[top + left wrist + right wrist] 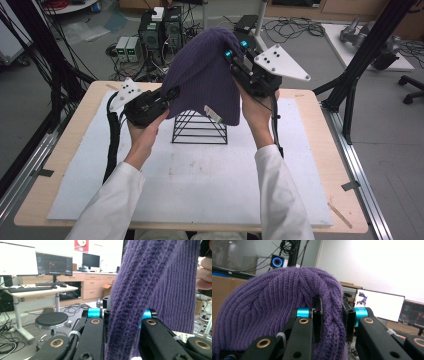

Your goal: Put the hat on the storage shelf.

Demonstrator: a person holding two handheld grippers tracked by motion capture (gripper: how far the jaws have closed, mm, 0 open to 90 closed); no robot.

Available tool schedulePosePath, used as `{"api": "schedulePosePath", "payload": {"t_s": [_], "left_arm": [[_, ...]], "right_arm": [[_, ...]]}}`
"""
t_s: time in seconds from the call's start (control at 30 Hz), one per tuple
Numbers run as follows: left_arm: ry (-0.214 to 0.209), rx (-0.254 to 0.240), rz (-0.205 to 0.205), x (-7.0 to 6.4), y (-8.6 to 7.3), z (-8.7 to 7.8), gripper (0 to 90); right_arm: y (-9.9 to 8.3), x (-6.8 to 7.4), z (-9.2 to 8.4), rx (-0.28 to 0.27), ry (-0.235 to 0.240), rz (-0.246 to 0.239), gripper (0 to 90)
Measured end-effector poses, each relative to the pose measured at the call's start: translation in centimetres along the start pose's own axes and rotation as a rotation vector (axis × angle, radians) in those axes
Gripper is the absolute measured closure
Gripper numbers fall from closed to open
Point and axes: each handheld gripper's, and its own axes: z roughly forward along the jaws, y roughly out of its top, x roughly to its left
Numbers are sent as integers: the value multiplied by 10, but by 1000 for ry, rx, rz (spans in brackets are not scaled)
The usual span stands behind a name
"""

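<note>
Light wooden bench with a white foam board on top. At board centre, toward 12 o'clock, a black wire-frame stand shaped like a small pyramid.

Purple ribbed knit beanie held in the air above the stand, its lower hem overlapping the stand's top in the high view; whether it touches the wire can't be told. White label hangs at the hem.

Left tongs at 9 o'clock of the beanie, pinching the hem edge; the left gripper view has knit clamped between the jaws. Right tongs at 2 o'clock, higher, pinching a fold near the crown.

Step, as a guess: draping the beanie over the stand, or lifting it off. If draping, next move needs both hands lowering together, hem spread wide around the frame's apex, then release.
</note>
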Motion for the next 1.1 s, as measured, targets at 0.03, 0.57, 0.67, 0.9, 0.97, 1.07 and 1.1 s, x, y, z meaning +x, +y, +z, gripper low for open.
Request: {"api": "schedulePosePath", "payload": {"t_s": [0.03,0.57,0.67,0.9,0.97,1.07,1.1], "left_arm": [[1,-1,2,0,1,1,816],[32,-10,55,9,5,20,811],[41,4,65,10,2,22,810],[50,24,55,12,-15,26,809],[47,27,51,13,-20,26,809],[45,38,51,13,-25,25,808],[48,38,51,14,-27,25,807]], "right_arm": [[2,-1,3,5,-3,-13,766],[2,-13,20,11,-52,-43,763],[-2,-16,24,25,-46,-8,761],[-16,-18,29,60,-43,16,757],[-19,-19,30,77,-36,28,753],[-21,-18,31,95,-28,27,752],[-22,-16,32,106,-24,34,750]]}}
